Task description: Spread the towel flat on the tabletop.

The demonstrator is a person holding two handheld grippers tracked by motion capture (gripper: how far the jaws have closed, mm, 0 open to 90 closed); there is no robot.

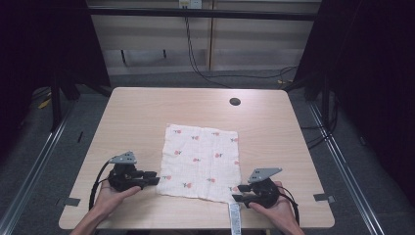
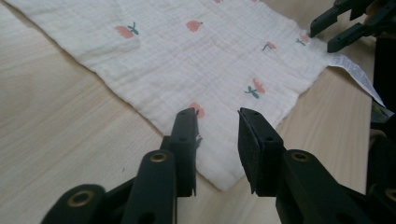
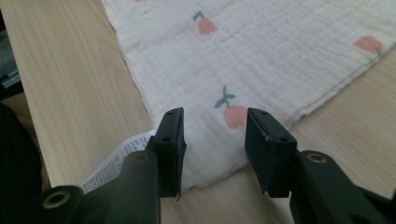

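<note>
White cloth [image 1: 201,161] lies between two open hand-held grippers, left [image 1: 152,177] and right [image 1: 238,193].

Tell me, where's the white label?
The label hangs over the table's near edge in the high view, off the cloth's corner beside the right gripper.
</note>
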